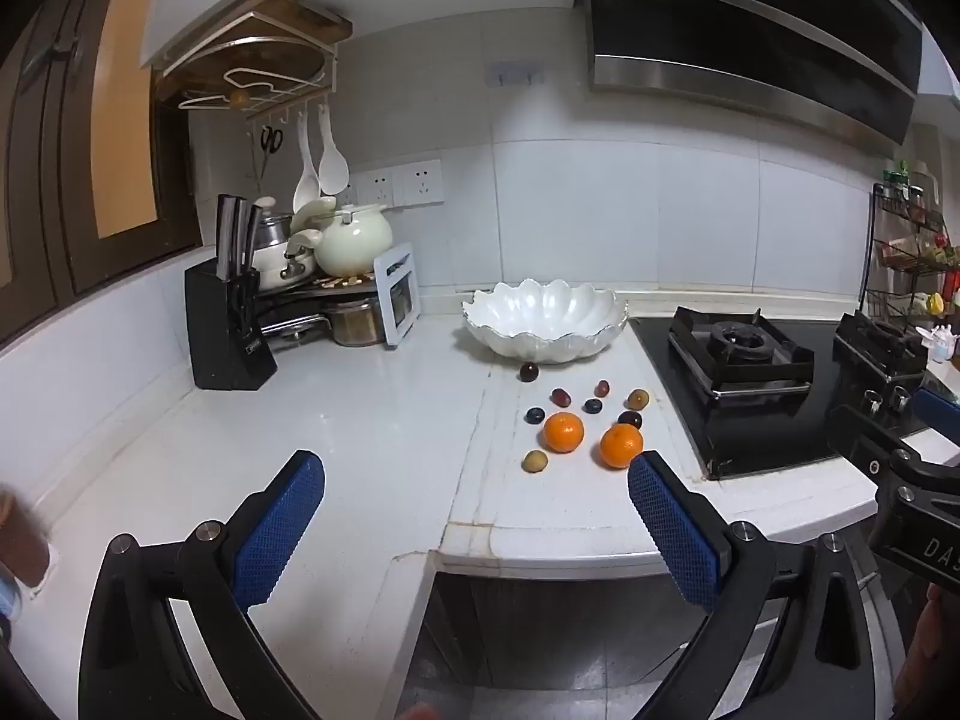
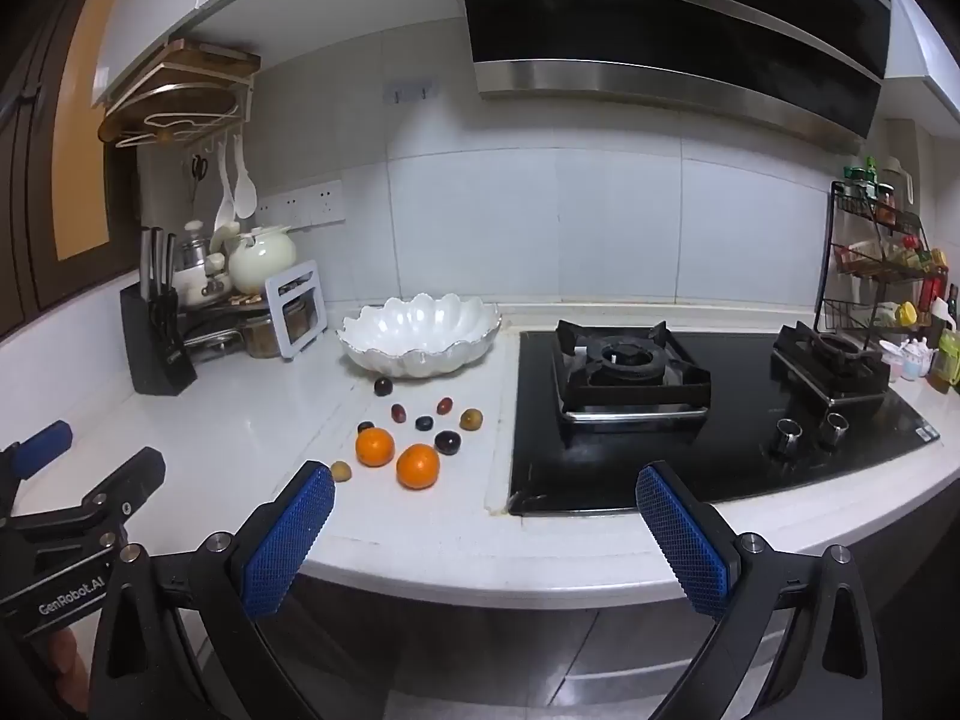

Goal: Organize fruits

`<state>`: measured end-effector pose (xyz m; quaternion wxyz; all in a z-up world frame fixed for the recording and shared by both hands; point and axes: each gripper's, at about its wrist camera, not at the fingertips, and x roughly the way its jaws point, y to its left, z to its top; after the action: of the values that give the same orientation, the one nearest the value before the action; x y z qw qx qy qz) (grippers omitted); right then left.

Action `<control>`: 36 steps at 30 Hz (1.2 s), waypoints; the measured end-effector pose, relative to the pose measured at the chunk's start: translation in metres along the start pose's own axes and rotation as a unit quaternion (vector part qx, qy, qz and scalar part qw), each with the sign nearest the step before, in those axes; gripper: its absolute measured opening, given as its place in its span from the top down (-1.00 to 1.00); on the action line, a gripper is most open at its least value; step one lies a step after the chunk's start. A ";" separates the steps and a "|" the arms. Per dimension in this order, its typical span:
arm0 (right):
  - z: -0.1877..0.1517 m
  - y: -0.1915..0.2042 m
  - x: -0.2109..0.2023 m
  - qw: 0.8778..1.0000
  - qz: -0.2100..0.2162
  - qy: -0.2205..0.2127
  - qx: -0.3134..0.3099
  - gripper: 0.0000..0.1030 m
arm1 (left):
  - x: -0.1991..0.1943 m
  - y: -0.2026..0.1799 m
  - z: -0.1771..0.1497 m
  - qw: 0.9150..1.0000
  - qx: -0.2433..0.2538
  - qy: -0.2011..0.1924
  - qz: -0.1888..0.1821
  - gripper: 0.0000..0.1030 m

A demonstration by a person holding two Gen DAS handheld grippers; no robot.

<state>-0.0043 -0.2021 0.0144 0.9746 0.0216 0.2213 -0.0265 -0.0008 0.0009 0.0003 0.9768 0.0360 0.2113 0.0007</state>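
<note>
Both wrist views face the counter [image 1: 372, 420], sharing the bowl [image 2: 420, 333].

Home kitchen, clearly. White counter [image 2: 252, 408] w/ tiled backsplash, built-in gas hob [image 2: 708, 414] under a black range hood [image 2: 672, 30]. Knife block [image 1: 228, 330] in the corner, pots & a cream kettle [image 1: 354, 240] on a rack, spoons hanging below a cutting-board shelf [image 1: 252, 54]. Spice rack [image 2: 882, 264] far right. Wall sockets [image 1: 399, 183], upper cabinets above.

Two mandarins [image 1: 563, 432] [image 1: 621, 446] lie side by side on the white countertop [image 1: 360, 450], nearest of the fruit. Eight small dark and yellowish grapes [image 1: 593, 405] are scattered around them. Beyond stands an empty white scalloped bowl [image 1: 545, 324], upright.
</note>
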 end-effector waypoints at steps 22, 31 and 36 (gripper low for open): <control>-0.004 0.001 -0.004 1.000 -0.003 0.007 -0.009 -0.99 | -0.011 0.006 -0.007 1.000 -0.009 0.014 -0.002 -1.00; -0.003 -0.001 -0.003 1.000 0.000 0.006 -0.007 -0.99 | -0.011 0.007 -0.008 1.000 -0.008 0.013 -0.002 -1.00; -0.003 0.000 -0.002 1.000 0.002 0.007 -0.007 -0.99 | -0.011 0.008 -0.007 1.000 -0.008 0.014 0.001 -1.00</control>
<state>-0.0077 -0.2015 0.0128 0.9731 0.0150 0.2287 -0.0231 -0.0132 0.0095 -0.0010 0.9741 0.0281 0.2245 0.0039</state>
